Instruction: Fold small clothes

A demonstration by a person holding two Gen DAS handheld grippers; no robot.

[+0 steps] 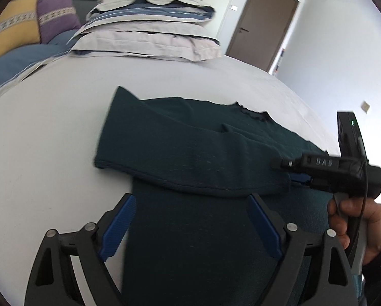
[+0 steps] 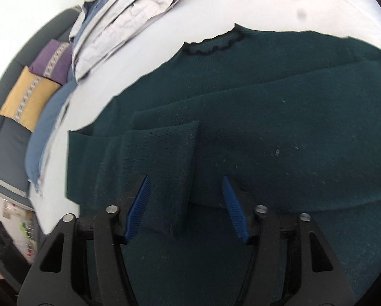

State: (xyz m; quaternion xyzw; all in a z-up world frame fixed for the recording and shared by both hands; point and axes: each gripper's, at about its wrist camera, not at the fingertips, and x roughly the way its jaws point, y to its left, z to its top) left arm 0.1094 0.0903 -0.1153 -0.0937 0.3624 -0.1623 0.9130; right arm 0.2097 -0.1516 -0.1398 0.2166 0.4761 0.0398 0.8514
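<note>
Lying on the white bed (image 1: pixel 50 127), the dark green sweater (image 1: pixel 190 140) has one sleeve (image 2: pixel 170 168) folded across its body; both grippers stand released. Left gripper (image 1: pixel 191 204) hovers over the hem; right gripper (image 2: pixel 185 186) straddles the sleeve's cuff.

My left gripper (image 1: pixel 191 200) hung spread over the dark green sweater (image 1: pixel 190 153); my right gripper (image 1: pixel 291 172) touched its folded sleeve.

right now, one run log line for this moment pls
step: sleeve folded across sweater | left gripper: open over hem | right gripper: open, cuff between fingers | surface: bed | pillows behind
</note>
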